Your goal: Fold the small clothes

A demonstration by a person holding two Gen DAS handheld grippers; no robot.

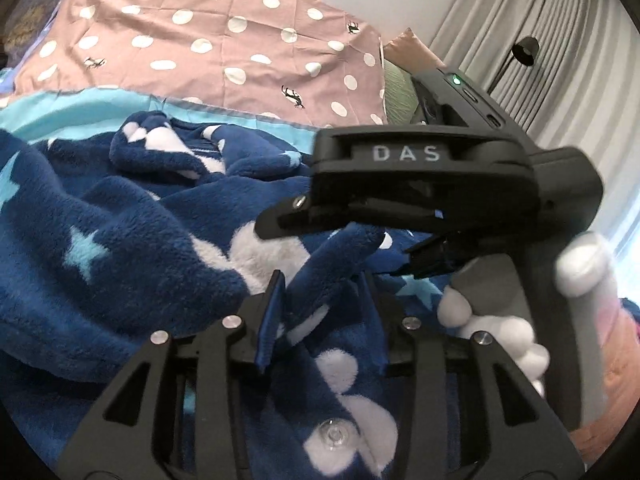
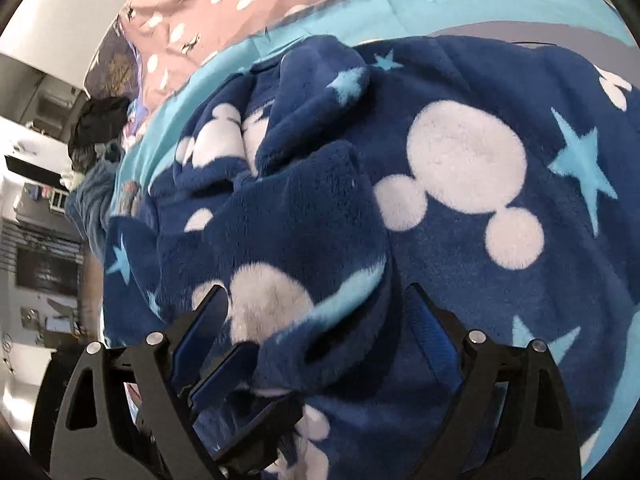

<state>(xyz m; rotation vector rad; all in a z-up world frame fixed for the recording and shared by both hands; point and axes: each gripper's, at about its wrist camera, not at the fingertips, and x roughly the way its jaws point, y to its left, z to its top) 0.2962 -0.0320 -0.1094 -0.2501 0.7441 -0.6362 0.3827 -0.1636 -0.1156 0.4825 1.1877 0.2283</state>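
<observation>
- The fuzzy blue garment (image 2: pixel 460 184) lay crumpled on the bed (image 1: pixel 240 52), filling the frame's middle.
- It looked soft and floppy; an edge seemed best to grab.
- The left gripper (image 1: pixel 322 300) had jaws partly spread around a fold.
- The right gripper (image 2: pixel 316 312) had jaws spread wide over the fleece.

Navy fleece garment (image 2: pixel 460 240) printed with white mouse-head shapes and light-blue stars, dusty-pink sheet (image 1: pixel 224 40) with white polka dots, turquoise sheet border (image 2: pixel 360 12), pale grey curtain (image 1: pixel 520 12), black grippers with blue pads (image 2: pixel 434 336).

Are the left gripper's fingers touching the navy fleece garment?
Cannot tell. In the left wrist view a fold of the navy fleece garment rises between the left gripper fingers, but no plain contact or gap shows.
</observation>
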